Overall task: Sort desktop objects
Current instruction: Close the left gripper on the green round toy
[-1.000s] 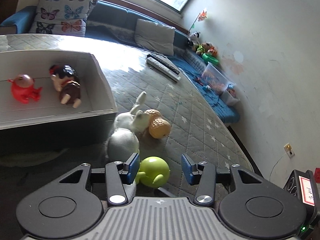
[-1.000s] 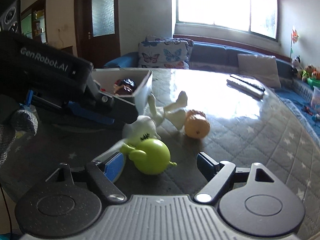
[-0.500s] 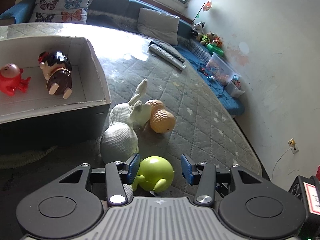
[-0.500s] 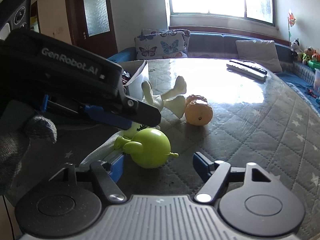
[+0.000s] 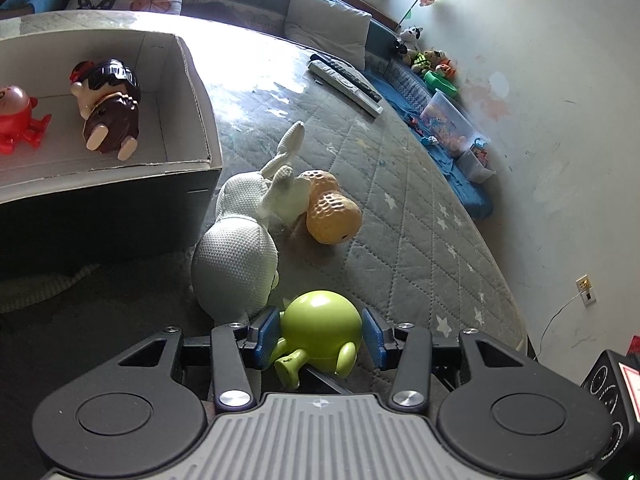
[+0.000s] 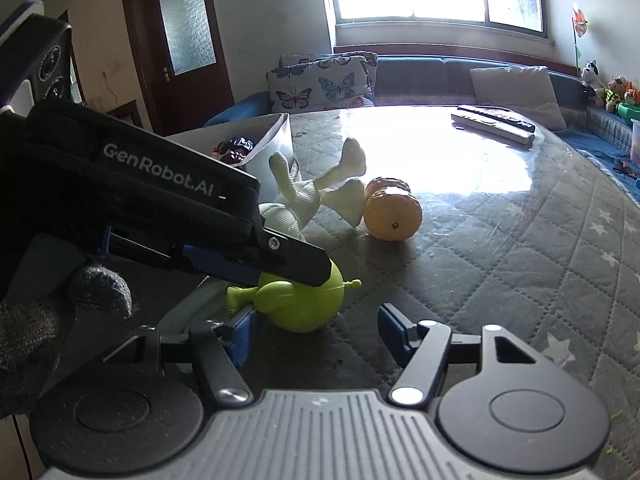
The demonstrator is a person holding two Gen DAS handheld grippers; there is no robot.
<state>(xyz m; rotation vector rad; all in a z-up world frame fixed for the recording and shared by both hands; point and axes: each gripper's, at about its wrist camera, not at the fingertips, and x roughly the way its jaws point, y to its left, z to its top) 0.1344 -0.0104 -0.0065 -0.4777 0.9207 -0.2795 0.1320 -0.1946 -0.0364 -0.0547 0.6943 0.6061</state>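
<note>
A green round toy [image 5: 320,330] lies on the quilted table between the pads of my left gripper [image 5: 320,336]; the jaws are open, a pad close on each side. It also shows in the right wrist view [image 6: 304,300], partly under the left gripper. A white knitted rabbit [image 5: 244,240] and an orange peanut toy [image 5: 330,212] lie just beyond. A cardboard box [image 5: 200,96] at the left holds a brown doll [image 5: 110,110] and a red figure [image 5: 16,116]. My right gripper [image 6: 316,338] is open and empty, near the green toy.
Two remote controls [image 5: 346,82] lie at the far side of the table. Beyond it are a blue sofa with cushions [image 5: 328,28], plush toys and a plastic tub [image 5: 452,120] by the wall. The table edge curves down at the right.
My left gripper has moved forward and down so the green toy now sits between its pads. The right gripper has shifted slightly; its jaws stay open.
</note>
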